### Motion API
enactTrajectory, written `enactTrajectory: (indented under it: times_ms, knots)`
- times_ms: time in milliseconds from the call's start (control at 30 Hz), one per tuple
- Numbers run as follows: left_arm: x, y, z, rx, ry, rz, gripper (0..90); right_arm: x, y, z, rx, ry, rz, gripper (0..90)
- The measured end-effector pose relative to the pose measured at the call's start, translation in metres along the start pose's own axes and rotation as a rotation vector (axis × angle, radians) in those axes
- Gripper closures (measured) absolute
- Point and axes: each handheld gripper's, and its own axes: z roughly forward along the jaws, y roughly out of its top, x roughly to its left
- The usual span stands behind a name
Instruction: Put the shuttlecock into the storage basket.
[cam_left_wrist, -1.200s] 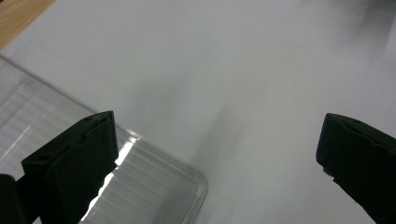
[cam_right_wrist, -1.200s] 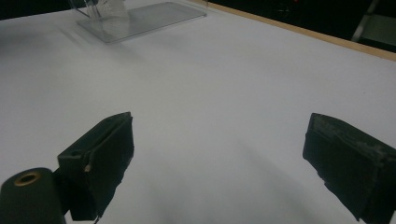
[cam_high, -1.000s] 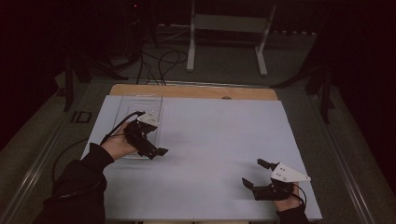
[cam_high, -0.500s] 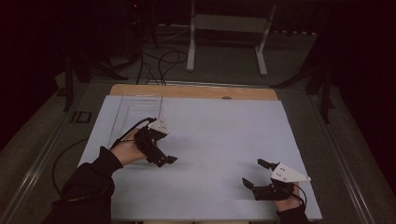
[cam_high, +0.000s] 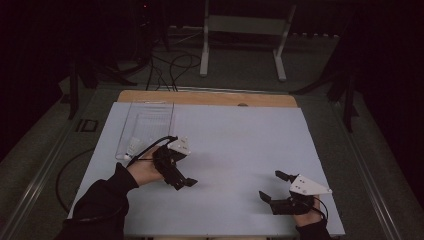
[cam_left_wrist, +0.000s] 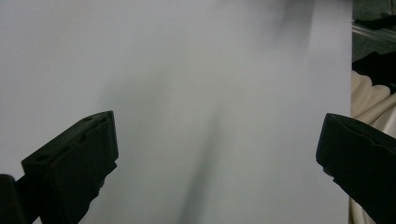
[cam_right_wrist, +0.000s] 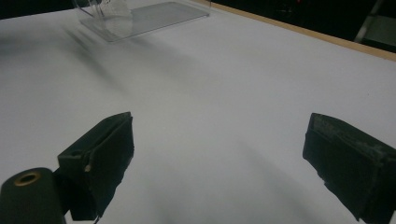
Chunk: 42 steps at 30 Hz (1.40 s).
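A dim room surrounds a white-topped desk (cam_high: 225, 150) with a wooden far edge; a clear plastic tray (cam_high: 147, 125) lies at the far left, a small white item in its near end. Within the last second the left claw (cam_high: 184, 184) has moved off the tray toward mid-desk, suggesting its work there is finished. Both it and the right claw (cam_high: 270, 186) stand wide apart, empty, touching nothing.

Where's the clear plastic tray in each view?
High view: clear plastic tray lies upper left on the white table sheet, beyond the left gripper.
Left gripper view: not in it.
Right gripper view: top left, far off.
Shared landmark: the white sheet.
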Motion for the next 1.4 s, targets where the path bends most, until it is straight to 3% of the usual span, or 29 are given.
enactTrajectory:
  times_ms: [600, 1400]
  knots:
    - [-0.012, -0.021, 0.016, 0.002, -0.053, -0.003, 0.0, 0.000, 0.000, 0.000, 0.003, 0.003, 0.000, 8.6]
    - [-0.025, -0.057, 0.016, -0.003, -0.048, -0.023, 0.0, 0.000, 0.000, 0.001, 0.007, 0.002, -0.001, 8.6]
